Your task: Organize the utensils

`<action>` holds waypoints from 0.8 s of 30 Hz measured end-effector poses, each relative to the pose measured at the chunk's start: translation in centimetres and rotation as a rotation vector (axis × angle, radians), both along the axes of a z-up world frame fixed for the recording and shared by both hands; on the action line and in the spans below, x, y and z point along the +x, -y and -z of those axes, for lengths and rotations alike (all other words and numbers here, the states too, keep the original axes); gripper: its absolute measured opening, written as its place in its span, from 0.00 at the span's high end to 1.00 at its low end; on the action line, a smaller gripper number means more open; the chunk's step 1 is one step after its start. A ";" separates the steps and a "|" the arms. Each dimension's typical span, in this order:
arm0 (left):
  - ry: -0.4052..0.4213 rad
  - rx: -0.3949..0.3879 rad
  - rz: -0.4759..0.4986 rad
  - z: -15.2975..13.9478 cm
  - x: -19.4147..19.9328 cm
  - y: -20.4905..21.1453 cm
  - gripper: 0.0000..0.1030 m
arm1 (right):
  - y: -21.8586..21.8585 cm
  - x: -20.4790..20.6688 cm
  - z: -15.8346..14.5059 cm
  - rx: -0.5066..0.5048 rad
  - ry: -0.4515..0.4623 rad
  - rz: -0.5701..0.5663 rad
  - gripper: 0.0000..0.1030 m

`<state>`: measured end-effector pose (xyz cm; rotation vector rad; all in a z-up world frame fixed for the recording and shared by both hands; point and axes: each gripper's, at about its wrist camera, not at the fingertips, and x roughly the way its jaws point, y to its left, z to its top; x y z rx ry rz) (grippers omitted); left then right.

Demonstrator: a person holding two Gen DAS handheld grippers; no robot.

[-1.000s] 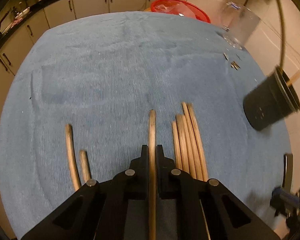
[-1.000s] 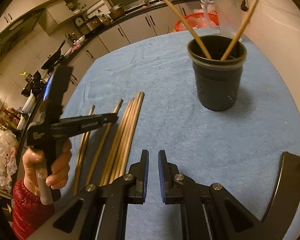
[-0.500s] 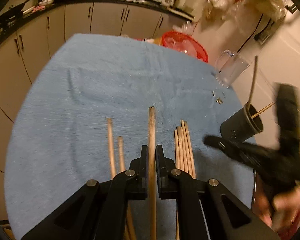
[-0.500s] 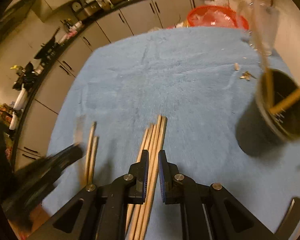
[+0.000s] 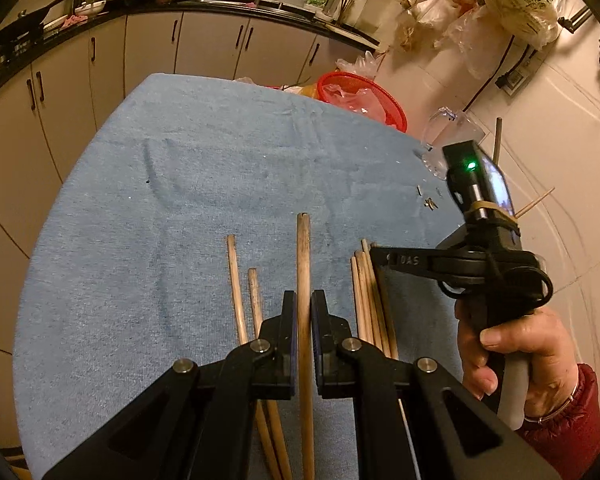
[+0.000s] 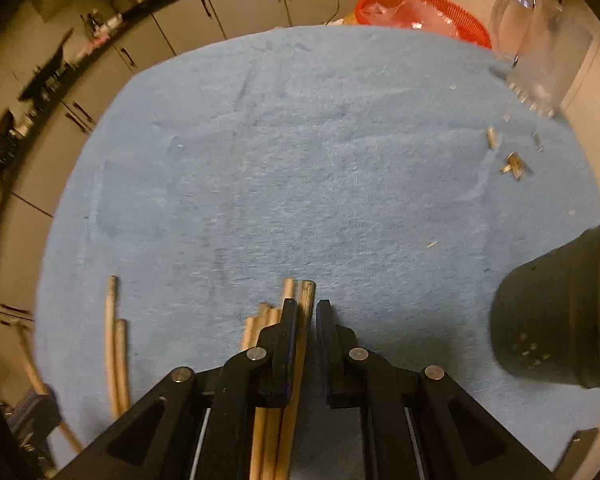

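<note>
My left gripper (image 5: 304, 312) is shut on a wooden chopstick (image 5: 303, 264) and holds it above the blue cloth (image 5: 204, 184). Two loose chopsticks (image 5: 240, 300) lie to its left and a bundle of several chopsticks (image 5: 370, 300) to its right. My right gripper (image 6: 307, 322) is low over that bundle (image 6: 272, 328); its jaws stand a narrow gap apart around the end of one chopstick (image 6: 307, 296), and I cannot tell whether they grip it. It also shows in the left wrist view (image 5: 384, 258). The black utensil holder (image 6: 560, 320) stands at the right.
A red basket (image 5: 360, 96) and a clear glass jug (image 6: 540, 52) stand at the cloth's far right edge. Small scraps (image 6: 514, 166) lie near the jug. Kitchen cabinets (image 5: 148, 48) run beyond the table.
My left gripper has lifted and tilted up with its chopstick. My right gripper swung left from the holder and came down onto the bundle.
</note>
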<state>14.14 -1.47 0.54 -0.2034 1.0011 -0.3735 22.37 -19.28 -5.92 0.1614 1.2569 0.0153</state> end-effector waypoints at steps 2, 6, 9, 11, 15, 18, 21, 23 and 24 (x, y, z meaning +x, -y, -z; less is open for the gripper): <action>0.005 -0.002 0.004 -0.1 0.0 0.0 0.93 | 0.0 -0.1 0.0 -0.016 -0.001 0.001 0.89; 0.002 0.003 0.013 0.0 0.4 0.7 0.93 | -1.0 0.3 0.0 -0.052 0.007 -0.025 0.88; 0.001 0.003 0.009 -0.1 0.6 1.2 0.93 | -1.2 0.0 -0.1 -0.034 0.031 -0.033 0.91; 0.019 -0.004 0.011 -0.7 0.2 1.3 0.93 | -0.3 -1.1 -0.7 0.030 0.047 -0.014 0.93; 0.085 -0.009 0.004 -2.8 -1.1 1.2 0.93 | 1.3 -4.5 -4.2 0.122 0.164 0.000 0.93; 0.137 0.000 -0.007 -4.5 -2.3 1.1 0.93 | 2.1 -8.2 -7.9 0.164 0.301 -0.009 0.93; 0.174 0.018 -0.024 -5.8 -3.7 0.9 0.93 | 2.7 -12.1 -11.0 0.195 0.445 -0.027 0.93; 0.190 0.022 -0.027 -6.6 -4.5 0.9 0.93 | 2.8 -15.0 -12.8 0.200 0.547 -0.038 0.93; 0.200 0.026 -0.026 -6.9 -5.0 0.9 0.93 | 2.9 -15.8 -13.5 0.198 0.581 -0.048 0.93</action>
